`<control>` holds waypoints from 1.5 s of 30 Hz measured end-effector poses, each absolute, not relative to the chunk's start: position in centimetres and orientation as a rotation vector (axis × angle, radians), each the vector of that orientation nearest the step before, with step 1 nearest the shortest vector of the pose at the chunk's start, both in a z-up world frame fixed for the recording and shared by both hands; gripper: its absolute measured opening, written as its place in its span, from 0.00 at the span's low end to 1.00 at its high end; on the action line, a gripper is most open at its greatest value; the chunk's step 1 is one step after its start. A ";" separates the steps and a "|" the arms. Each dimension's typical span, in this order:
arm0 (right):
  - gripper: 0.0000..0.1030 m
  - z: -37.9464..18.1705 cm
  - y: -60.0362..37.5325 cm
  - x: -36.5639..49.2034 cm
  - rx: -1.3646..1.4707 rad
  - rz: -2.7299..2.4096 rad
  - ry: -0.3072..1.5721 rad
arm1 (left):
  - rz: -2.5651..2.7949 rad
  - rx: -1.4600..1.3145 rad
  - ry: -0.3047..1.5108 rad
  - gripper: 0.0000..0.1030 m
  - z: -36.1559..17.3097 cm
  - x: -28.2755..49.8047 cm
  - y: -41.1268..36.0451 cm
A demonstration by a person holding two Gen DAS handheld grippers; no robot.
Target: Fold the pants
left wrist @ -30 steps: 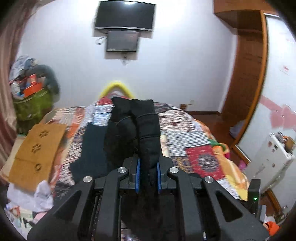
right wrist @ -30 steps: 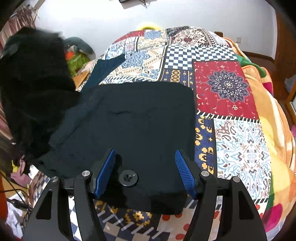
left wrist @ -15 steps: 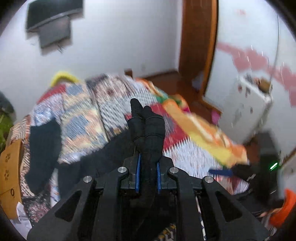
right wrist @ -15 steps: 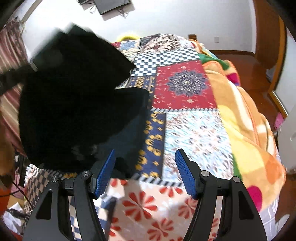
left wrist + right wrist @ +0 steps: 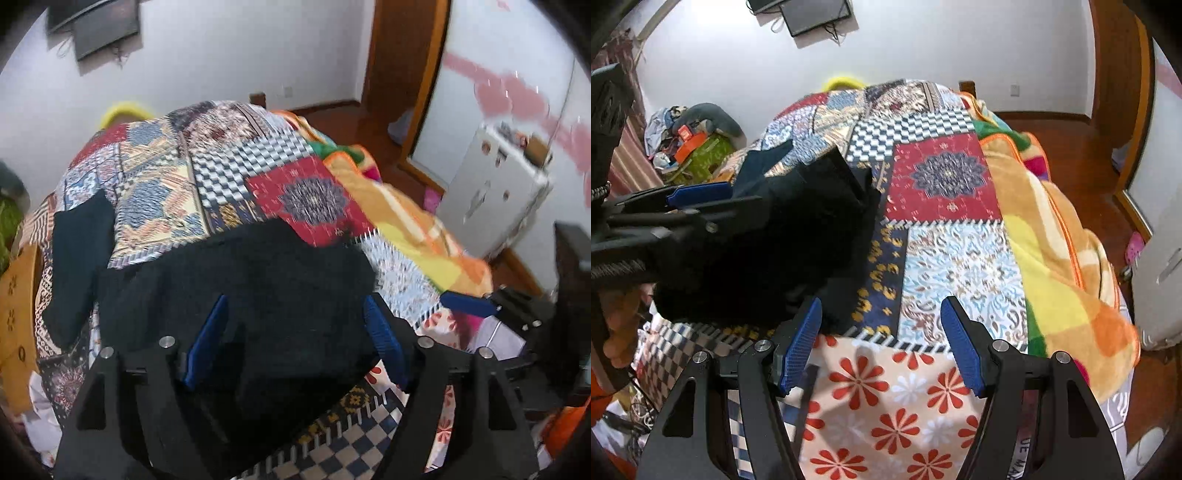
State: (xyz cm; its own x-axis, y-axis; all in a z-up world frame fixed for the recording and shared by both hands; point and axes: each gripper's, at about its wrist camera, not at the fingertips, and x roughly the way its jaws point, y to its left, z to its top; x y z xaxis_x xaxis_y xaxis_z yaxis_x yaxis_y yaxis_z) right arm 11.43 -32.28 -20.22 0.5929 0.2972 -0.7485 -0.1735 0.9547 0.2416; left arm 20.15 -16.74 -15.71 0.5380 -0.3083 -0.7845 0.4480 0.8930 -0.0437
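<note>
The black pants [image 5: 258, 280] lie in a folded heap on the patchwork bedspread [image 5: 229, 173], right in front of my left gripper [image 5: 295, 332]. The left gripper is open, its blue pads spread either side of the cloth, holding nothing. In the right wrist view the pants [image 5: 783, 236] sit left of centre, with the left gripper [image 5: 701, 206] over them from the left. My right gripper [image 5: 882, 339] is open and empty above the bedspread [image 5: 960, 251], just right of the pants' near edge. It also shows at the right edge of the left wrist view [image 5: 476, 306].
A second dark garment [image 5: 77, 258] lies on the bed's left side. An orange and yellow blanket [image 5: 1063, 258] drapes over the right edge. A green bag with clutter [image 5: 698, 155] stands left of the bed. A white cabinet [image 5: 491, 188] stands on the right.
My left gripper was shut on the lifted pants. It swung right and down and has opened, and the pants now lie folded on the bed. The right gripper stayed open and shifted right.
</note>
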 end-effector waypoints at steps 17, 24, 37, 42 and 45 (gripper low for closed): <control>0.61 -20.9 -28.3 14.7 0.168 0.331 0.898 | -0.240 0.220 0.898 0.96 -17.0 29.6 -3.0; 0.61 -23.0 -28.5 15.3 0.223 0.328 0.959 | -0.337 0.257 1.009 0.96 -23.6 33.7 -3.7; 0.61 -21.3 -27.9 16.6 0.158 0.297 0.954 | -0.197 0.265 0.986 1.00 -25.9 32.1 -0.6; 0.61 -20.4 -27.2 16.5 0.146 0.321 0.935 | -0.119 0.159 1.040 1.00 -26.1 29.6 3.3; 0.61 -19.8 -26.4 15.9 0.131 0.348 0.918 | -0.098 0.125 1.059 1.00 -25.6 28.2 4.5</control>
State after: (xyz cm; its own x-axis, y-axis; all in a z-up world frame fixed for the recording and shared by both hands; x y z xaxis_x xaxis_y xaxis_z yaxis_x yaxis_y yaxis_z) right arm 15.93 -26.43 -19.83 0.5559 0.3491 -0.7544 -0.2381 0.9364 0.2579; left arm 28.16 4.52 -25.64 0.4868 -0.0199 -0.8733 0.1403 0.9885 0.0557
